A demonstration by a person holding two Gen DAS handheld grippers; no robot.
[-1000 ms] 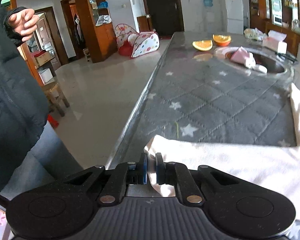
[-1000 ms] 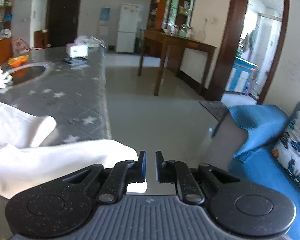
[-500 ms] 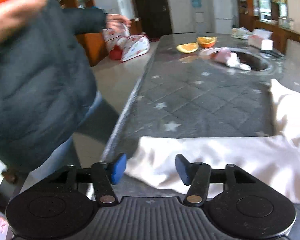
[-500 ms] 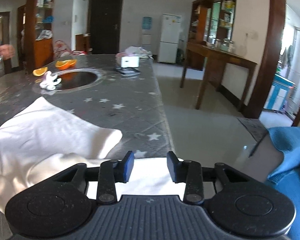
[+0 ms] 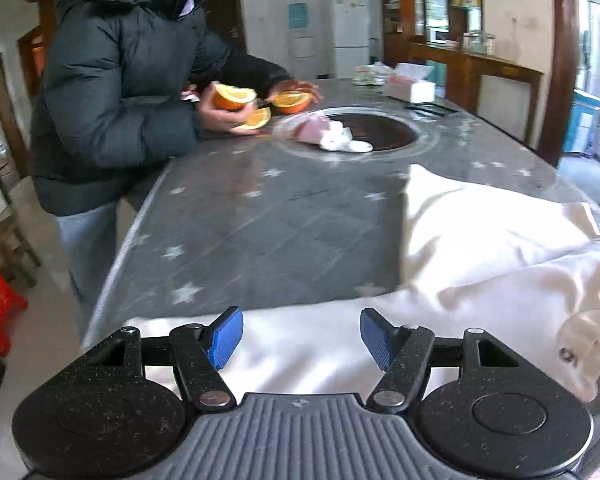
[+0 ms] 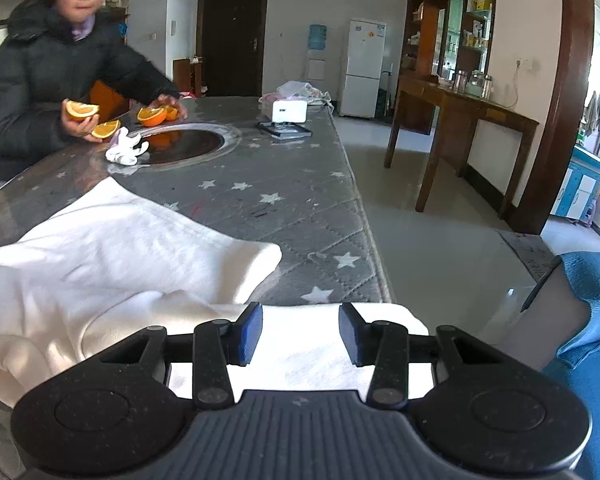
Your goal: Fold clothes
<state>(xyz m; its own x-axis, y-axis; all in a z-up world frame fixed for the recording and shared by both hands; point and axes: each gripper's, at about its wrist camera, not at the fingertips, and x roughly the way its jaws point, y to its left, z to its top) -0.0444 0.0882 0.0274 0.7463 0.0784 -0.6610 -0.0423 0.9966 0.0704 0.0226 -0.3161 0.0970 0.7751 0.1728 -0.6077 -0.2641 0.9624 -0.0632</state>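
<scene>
A white garment [image 5: 480, 248] lies spread on the grey star-quilted table [image 5: 280, 232], one fold along the near edge and another part reaching toward the table's middle. My left gripper [image 5: 302, 332] hovers over the near fold. Its jaws are opening, and the blue pads stand apart with cloth beneath them, not pinched. In the right wrist view the garment [image 6: 120, 248] fills the left side, with its end at the table's [image 6: 300, 200] near corner. My right gripper [image 6: 300, 330] is open above that end, and nothing is pressed between its pads.
A person in a dark padded jacket [image 5: 112, 92] leans on the far left side of the table, holding orange halves [image 5: 234, 96]. A round dark recess [image 5: 380, 134], a small white cloth [image 5: 336, 140] and a tissue box [image 5: 410, 88] sit beyond. A wooden side table [image 6: 460, 120] and blue sofa cover [image 6: 588, 280] stand to the right.
Both grippers went from shut at the garment's near edge to open, letting the cloth lie. Both views rose and swung. The person stepped up to the table with orange pieces.
</scene>
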